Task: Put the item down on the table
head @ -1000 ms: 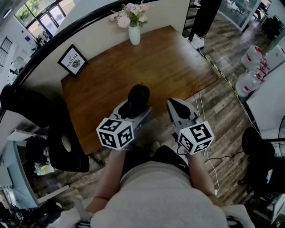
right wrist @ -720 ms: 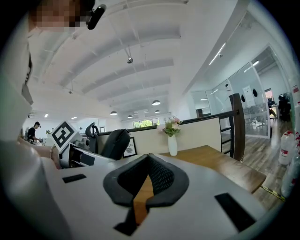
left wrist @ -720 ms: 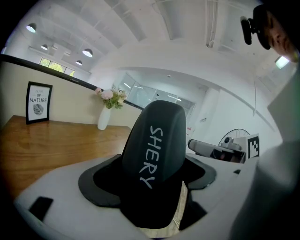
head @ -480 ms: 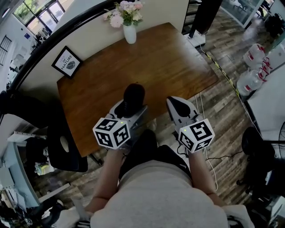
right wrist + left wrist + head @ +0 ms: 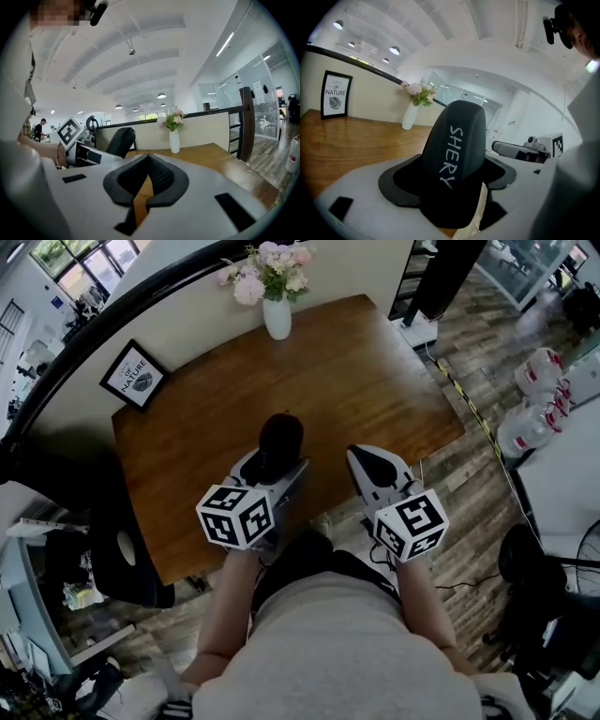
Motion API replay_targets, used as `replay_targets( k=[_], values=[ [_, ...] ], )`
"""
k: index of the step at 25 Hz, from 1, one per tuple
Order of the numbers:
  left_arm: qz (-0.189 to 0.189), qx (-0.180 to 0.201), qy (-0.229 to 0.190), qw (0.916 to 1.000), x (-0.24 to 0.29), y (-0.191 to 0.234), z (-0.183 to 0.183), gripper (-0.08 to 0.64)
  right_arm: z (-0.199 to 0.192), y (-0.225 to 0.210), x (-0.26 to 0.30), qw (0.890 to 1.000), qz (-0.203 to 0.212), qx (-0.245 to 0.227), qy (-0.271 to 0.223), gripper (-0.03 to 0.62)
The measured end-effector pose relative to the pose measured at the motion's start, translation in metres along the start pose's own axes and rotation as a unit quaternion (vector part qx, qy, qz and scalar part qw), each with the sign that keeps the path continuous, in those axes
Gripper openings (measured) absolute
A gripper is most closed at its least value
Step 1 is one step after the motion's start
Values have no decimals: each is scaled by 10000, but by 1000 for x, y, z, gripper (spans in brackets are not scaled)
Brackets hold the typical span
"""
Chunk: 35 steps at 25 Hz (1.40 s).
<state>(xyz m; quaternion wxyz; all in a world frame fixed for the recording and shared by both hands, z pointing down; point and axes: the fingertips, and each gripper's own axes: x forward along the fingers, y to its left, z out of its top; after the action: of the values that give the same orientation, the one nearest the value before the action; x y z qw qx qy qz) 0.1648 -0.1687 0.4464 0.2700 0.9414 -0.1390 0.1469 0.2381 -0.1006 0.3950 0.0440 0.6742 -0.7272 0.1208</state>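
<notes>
A black, rounded case [image 5: 279, 440] with the pale word SHERY on it [image 5: 457, 154] stands up between the jaws of my left gripper [image 5: 272, 463], which is shut on it. The case is held above the near part of the brown wooden table [image 5: 366, 371]. My right gripper [image 5: 367, 463] is beside it to the right, over the table's front edge, shut with nothing between its black pads [image 5: 161, 177]. From the right gripper view the case [image 5: 121, 140] and the left gripper [image 5: 89, 154] show at the left.
At the table's far edge stands a white vase of pink flowers [image 5: 277, 315], with a framed "NATURE" picture [image 5: 134, 377] at the far left corner. A black chair [image 5: 127, 545] is to the left of the table. Water bottles [image 5: 530, 423] stand on the floor at the right.
The left gripper and the case have drifted slightly left. The right gripper has hardly moved. The view has shifted a little over the table.
</notes>
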Motion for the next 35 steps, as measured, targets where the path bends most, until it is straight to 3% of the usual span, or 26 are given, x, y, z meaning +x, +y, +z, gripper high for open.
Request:
replay_targets(
  k=[8,15,24,35],
  values=[
    [390,-158,-95,9991,24,35,31,399,16,-24,59,9981,561,-157,182,11],
    [726,-282,211,9967,44,79,31,399,9,-40,107,9955,841,17,434,11],
    [994,199,905,9907,67,119,23,400,-27,-48,152,9877,1185,267,985,10],
    [1306,825,1934,9689,94,164,-8,400,-62,-55,194,9766,1525,348,1477,10]
  ],
)
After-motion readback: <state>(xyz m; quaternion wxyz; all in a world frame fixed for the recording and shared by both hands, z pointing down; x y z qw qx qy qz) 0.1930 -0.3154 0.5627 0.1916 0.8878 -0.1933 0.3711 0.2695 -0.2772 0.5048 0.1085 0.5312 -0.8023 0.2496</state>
